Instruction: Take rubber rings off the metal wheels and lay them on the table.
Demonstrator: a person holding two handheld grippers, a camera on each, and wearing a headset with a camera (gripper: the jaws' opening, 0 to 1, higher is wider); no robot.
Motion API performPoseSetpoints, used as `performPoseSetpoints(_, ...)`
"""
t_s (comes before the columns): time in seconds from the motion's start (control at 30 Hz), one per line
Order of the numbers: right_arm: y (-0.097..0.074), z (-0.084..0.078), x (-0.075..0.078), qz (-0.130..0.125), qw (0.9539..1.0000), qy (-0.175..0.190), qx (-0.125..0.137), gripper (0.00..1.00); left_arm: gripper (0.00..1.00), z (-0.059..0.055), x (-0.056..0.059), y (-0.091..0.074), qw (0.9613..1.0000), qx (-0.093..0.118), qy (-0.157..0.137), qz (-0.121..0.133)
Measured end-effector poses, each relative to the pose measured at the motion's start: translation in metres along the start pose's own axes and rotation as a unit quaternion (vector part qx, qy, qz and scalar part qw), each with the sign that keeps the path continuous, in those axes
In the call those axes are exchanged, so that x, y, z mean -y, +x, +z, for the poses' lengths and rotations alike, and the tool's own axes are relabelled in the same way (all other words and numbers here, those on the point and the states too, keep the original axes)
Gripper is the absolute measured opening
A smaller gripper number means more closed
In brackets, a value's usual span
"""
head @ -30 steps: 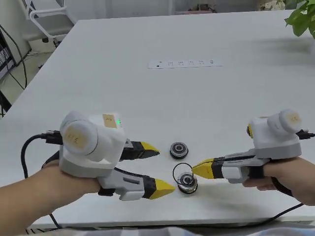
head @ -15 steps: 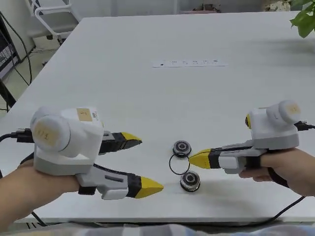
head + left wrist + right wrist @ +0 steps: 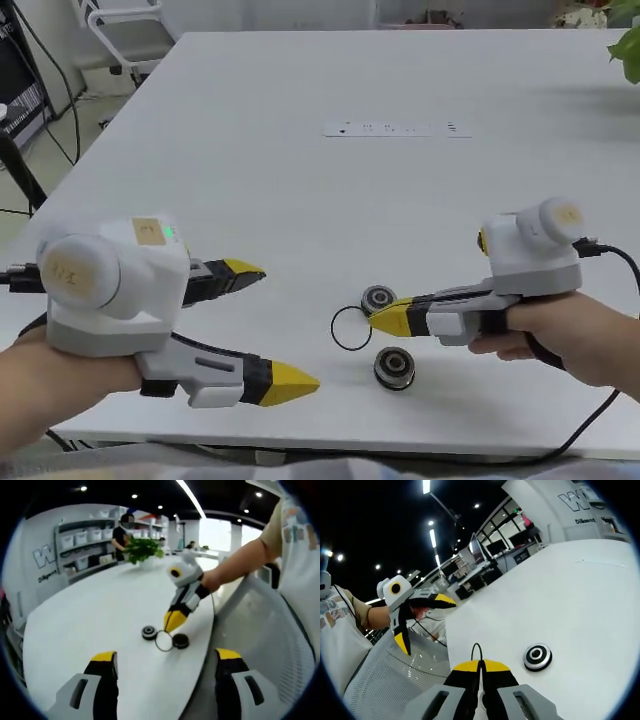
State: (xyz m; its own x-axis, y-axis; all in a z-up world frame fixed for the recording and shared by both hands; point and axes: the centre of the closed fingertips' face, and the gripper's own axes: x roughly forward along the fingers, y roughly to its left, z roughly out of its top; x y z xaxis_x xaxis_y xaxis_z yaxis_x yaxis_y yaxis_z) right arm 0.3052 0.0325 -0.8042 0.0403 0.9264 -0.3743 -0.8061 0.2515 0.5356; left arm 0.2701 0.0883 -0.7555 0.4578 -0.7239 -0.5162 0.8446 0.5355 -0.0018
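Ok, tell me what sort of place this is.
Likely an open-plan office or lab: a large white table, wall shelves of storage bins, and desks with monitors under ceiling lights.

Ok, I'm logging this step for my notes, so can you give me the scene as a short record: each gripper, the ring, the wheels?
left gripper: open, holding nothing, left of the wheels
right gripper: shut on the rubber ring
rubber ring: pinched at its edge, off any wheel, not yet let go
far wheel: on the table, just beyond the right gripper's tip
near wheel: on the table, apart from the far wheel
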Motion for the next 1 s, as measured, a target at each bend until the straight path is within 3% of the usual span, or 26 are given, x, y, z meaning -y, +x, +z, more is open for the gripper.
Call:
performPoseSetpoints(0.27, 0.016, -0.002, 0.005, -0.009, 0.9998, -0.006, -0.014, 0.00, 0.81, -0.007, -0.005, -0.007, 0.9999, -0.005, -0.005, 0.012)
performPoseSetpoints(0.47, 0.025, -0.004, 0.019, -0.030, 0.9992, -0.005, -0.026, 0.00, 0.83, -0.009, -0.008, -0.010, 0.9998, -0.006, -0.007, 0.018)
performPoseSetpoints(0.67, 0.031, -0.008, 0.031, -0.043, 0.9984, -0.009, -0.037, 0.00, 0.83, -0.013, -0.008, -0.010, 0.9998, -0.011, -0.008, 0.018)
performPoseSetpoints(1.0, 0.034, -0.015, 0.037, -0.067, 0.9964, -0.022, -0.048, 0.00, 0.84, -0.015, -0.007, -0.009, 0.9997, -0.016, -0.004, 0.016)
